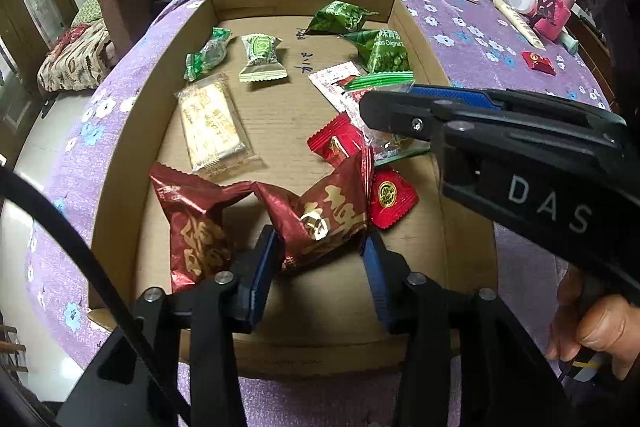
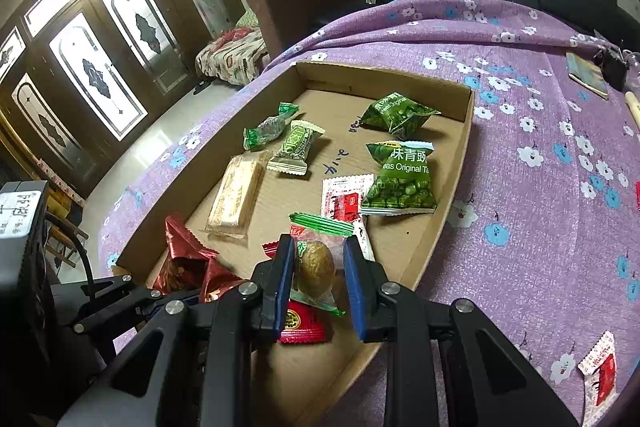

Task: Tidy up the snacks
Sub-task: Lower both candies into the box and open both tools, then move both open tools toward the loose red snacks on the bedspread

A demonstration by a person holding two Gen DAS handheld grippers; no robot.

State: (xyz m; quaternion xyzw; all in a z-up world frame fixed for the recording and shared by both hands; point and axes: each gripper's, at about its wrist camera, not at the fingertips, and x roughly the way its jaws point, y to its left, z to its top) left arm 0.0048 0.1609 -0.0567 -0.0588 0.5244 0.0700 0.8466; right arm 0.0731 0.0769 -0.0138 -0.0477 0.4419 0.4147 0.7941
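Observation:
A shallow cardboard tray (image 1: 120,163) (image 2: 452,211) on the purple cloth holds several wrapped snacks. My left gripper (image 1: 320,267) is open, its pads on either side of a dark red packet (image 1: 320,211) lying in the tray's near part; a second dark red packet (image 1: 192,223) lies to its left. My right gripper (image 2: 318,283) is open around a clear, green-edged packet with a brown olive-like snack (image 2: 316,267); the left pad touches it, the right pad stands apart. In the left wrist view the right gripper (image 1: 372,107) reaches in from the right over that packet.
In the tray lie two green pea bags (image 2: 402,175), green candies (image 2: 294,147), a beige bar (image 2: 236,195), a white-red sachet (image 2: 344,199) and small red packets (image 1: 390,197). Outside it, a red packet (image 1: 538,61) and a white-red sachet (image 2: 600,367) lie on the cloth. Bottles and clutter (image 1: 556,7) stand far right.

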